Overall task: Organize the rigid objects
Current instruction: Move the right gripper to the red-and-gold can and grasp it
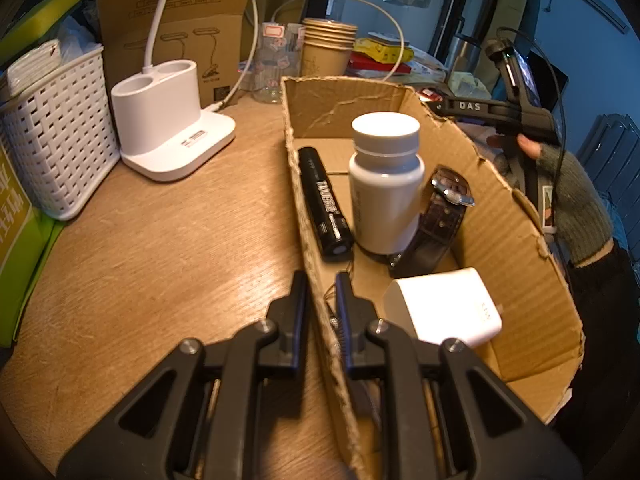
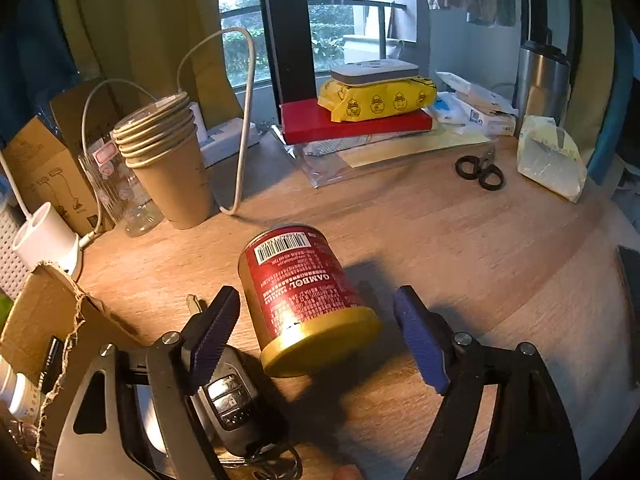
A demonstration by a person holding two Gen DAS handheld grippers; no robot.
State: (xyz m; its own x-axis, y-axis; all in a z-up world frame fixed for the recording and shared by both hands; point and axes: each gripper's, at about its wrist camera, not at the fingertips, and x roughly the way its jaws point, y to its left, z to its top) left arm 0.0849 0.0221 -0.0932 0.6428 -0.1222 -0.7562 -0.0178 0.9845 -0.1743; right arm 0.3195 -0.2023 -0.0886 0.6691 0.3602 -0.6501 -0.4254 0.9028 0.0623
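My left gripper (image 1: 322,294) is shut on the near left wall of an open cardboard box (image 1: 516,216), one finger on each side. Inside the box are a black flashlight (image 1: 324,204), a white pill bottle (image 1: 384,184), a brown leather watch (image 1: 444,208) and a white charger block (image 1: 444,308). My right gripper (image 2: 316,328) is open around a red and gold can (image 2: 304,300) that stands upside down on the wooden table; the pads do not touch it. A black car key (image 2: 228,396) lies under the left finger (image 2: 212,332).
A white lamp base (image 1: 168,124), a white woven basket (image 1: 56,136), stacked paper cups (image 2: 172,160), a cable (image 2: 244,120), black scissors (image 2: 480,172), a red box with a yellow pack (image 2: 376,104) and a steel flask (image 2: 540,80) ring the table. The box corner (image 2: 52,312) is at left.
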